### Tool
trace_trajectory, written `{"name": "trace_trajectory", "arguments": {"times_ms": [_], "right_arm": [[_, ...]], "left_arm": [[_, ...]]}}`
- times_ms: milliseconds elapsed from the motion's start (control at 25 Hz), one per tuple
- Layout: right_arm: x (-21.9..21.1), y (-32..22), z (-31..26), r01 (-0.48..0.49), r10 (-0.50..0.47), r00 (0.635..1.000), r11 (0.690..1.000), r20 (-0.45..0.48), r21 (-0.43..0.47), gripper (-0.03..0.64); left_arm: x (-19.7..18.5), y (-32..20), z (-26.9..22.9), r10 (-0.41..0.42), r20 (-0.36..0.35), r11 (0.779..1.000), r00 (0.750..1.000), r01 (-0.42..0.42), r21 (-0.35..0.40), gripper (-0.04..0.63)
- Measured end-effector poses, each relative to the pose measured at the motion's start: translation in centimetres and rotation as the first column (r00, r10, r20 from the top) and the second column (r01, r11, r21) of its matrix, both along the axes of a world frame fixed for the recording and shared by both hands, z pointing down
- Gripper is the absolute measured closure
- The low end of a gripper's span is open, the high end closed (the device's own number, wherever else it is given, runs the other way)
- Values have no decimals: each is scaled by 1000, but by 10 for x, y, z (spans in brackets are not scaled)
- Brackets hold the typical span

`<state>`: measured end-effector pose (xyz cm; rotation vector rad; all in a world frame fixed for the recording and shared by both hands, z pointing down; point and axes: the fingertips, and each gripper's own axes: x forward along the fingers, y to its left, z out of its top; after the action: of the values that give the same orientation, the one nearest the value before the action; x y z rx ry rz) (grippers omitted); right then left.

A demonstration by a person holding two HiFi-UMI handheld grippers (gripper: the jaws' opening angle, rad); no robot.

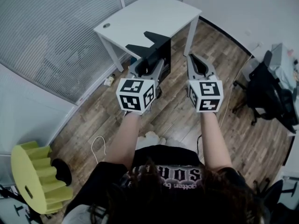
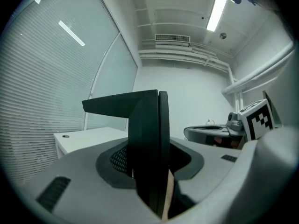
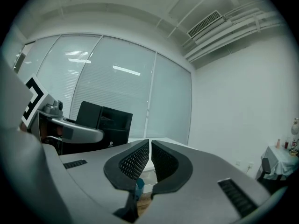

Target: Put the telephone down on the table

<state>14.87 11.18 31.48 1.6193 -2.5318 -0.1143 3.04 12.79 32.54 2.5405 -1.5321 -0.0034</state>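
Clearly, the left gripper (image 1: 150, 65) clamps the black telephone (image 2: 147, 139) while the right gripper (image 3: 150, 155) sits closed, empty.

- A wooden floor (image 1: 93, 120) of brown planks fills the middle of the head view.
- A glass wall with closed grey blinds (image 1: 51, 36) runs along the left edge of the floor.
- A yellow-green ridged seat (image 1: 35, 178) stands at the lower left corner of the floor, with a dark round thing (image 1: 62, 171) just beside it.
- A thin white cable (image 1: 98, 136) lies in a loop on the floor.
- A small pale object (image 1: 109, 80) lies on the floor at the foot of the blinds.
- A black office chair (image 1: 268, 94) stands near the right edge of the floor.
- On the ceiling are a long lamp (image 2: 217, 8) and an air vent (image 2: 172, 38).
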Motion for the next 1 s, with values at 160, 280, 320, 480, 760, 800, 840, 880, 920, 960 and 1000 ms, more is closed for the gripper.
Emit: {"name": "trace_trajectory", "arguments": {"times_ms": [160,280,320,480,760,800,840,880,920,960,1000], "right_arm": [[-7,-14,1,5,-5,1000,1000,0,0,586],[-14,-27,5,10,-10,1000,1000,-3,-7,586],[-17,-33,7,13,-13,1000,1000,-5,-10,586],[-31,-57,13,17,-17,1000,1000,-20,-17,586],[-50,-109,16,12,-12,999,1000,-31,-29,586],[-54,-117,16,13,-14,999,999,-32,-31,586],[-57,-124,17,14,-15,999,999,-34,-32,586],[-60,-131,18,16,-17,999,999,-34,-35,585],[-63,-138,19,19,-21,999,999,-35,-38,584],[-67,-144,20,23,-25,999,999,-35,-41,584],[-71,-150,21,29,-30,999,999,-35,-43,584]], "left_arm": [[-5,-13,0,5,2,1000,1000,-5,2,428],[-9,-27,3,18,-1,1000,1000,-18,-3,428],[-11,-32,5,24,-1,1000,1000,-24,-5,428],[-20,-59,13,48,-10,999,999,-48,-18,428],[-34,-114,16,91,-14,995,996,-91,-30,428],[-37,-121,17,98,-14,995,995,-98,-32,428],[-40,-128,17,105,-14,994,994,-105,-33,428],[-42,-135,17,112,-14,993,994,-113,-34,428],[-45,-142,17,119,-15,992,993,-120,-35,428],[-48,-148,18,126,-14,991,992,-126,-37,428],[-52,-155,18,132,-14,990,991,-133,-40,428]]}}
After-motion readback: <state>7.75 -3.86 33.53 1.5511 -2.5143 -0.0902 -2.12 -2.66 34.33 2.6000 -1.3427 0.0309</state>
